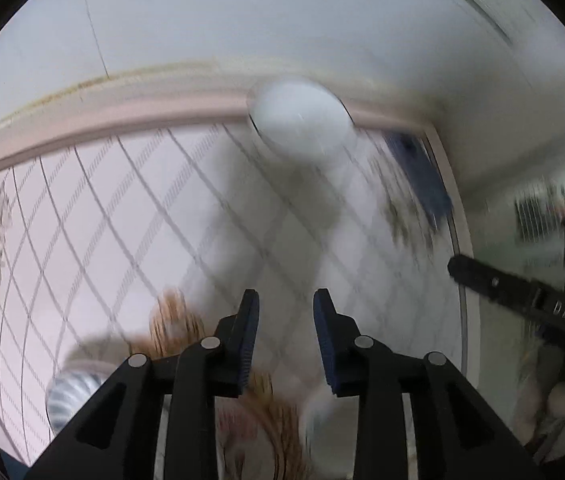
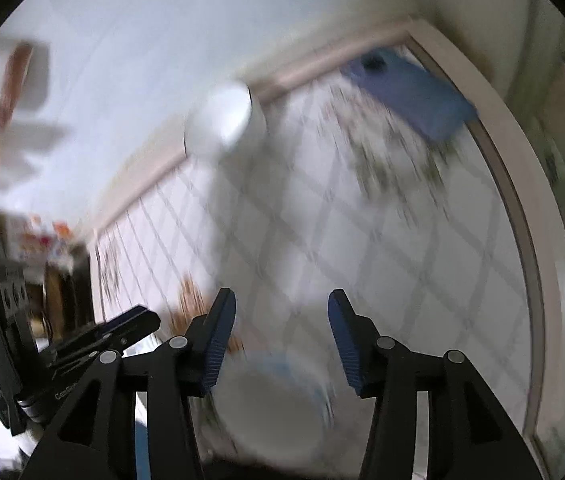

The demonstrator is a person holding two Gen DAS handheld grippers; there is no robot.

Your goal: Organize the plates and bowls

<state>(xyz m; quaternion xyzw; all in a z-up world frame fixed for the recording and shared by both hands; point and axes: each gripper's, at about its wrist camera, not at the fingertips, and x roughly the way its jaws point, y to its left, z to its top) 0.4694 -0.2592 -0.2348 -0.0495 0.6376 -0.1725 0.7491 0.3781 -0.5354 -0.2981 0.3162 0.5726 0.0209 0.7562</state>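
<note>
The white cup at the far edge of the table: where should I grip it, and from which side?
The white cup looks upright near the table's far border, with its round mouth facing up. Probably best to come from above on the near side and pinch the rim wall, one finger inside, one outside. Both views are blurred, so I cannot tell if it has a handle.

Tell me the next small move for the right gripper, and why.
Probably lower the right gripper toward the blurred bowl just beneath it. Its jaws stand apart with nothing between them, and the bowl sits on the patterned table right below the fingertips.
</note>
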